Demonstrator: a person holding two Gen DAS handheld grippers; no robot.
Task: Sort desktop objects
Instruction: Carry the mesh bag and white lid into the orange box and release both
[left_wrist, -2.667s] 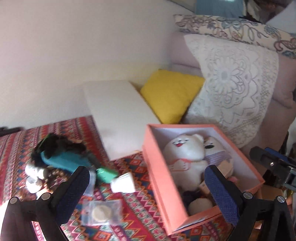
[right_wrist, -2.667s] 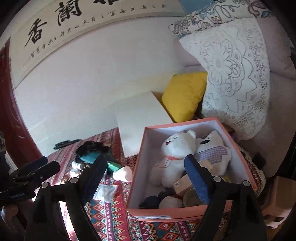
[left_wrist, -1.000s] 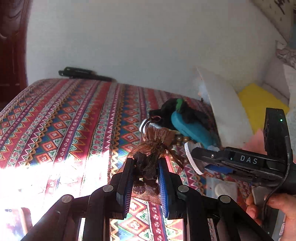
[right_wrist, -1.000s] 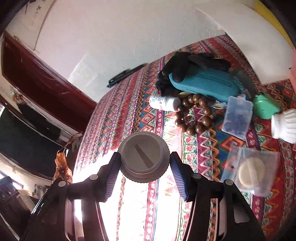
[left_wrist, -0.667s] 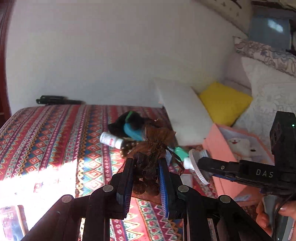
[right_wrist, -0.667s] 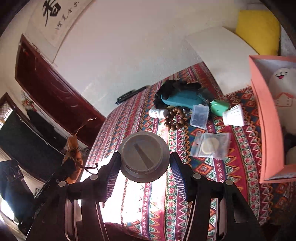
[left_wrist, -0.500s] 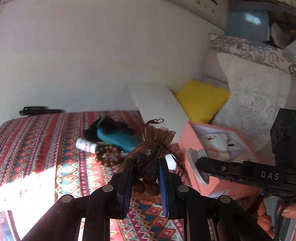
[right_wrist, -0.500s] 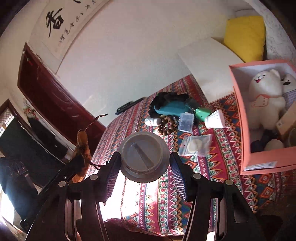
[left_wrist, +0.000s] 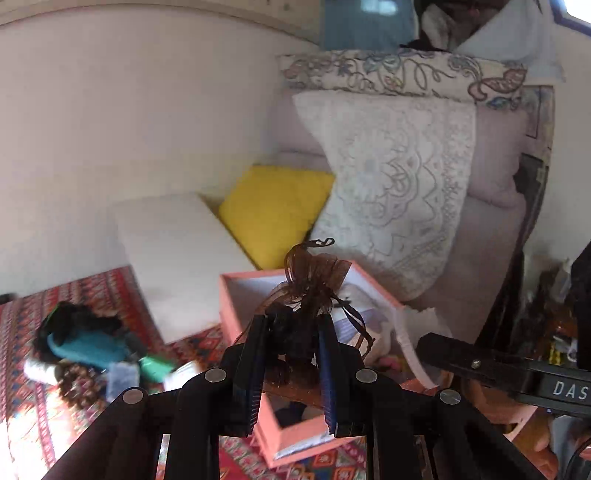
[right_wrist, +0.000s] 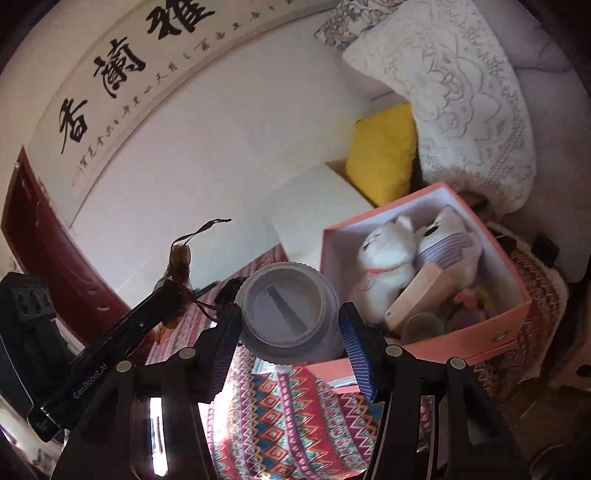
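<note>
Over the near-left rim of the open salmon-pink cardboard box my left gripper is clenched on a sheer brown organza drawstring pouch, ruffled top and ribbon ends sticking up past the fingertips. My right gripper is clamped on a translucent grey round jar with a ribbed lid edge, lid face toward the camera, held up just beside the box's near-left corner, not over its opening as far as I can tell. Left gripper arm with the pouch sits to the jar's left, apart from it.

Box interior: two white plush toys fill the far part, a tan wooden block leans against them, small round bits along the near wall; free room is mostly the left strip along the box wall. Box's right wall is near the lace-covered pale cushion.

Left of the box on the red patterned woven cloth: teal oblong case with black fabric on it, dark wooden bead string, small white bottle, green item, all bunched, blurred. Near cloth in front of the box is bare. White flat cushion and yellow square cushion lie behind the box against the wall.
</note>
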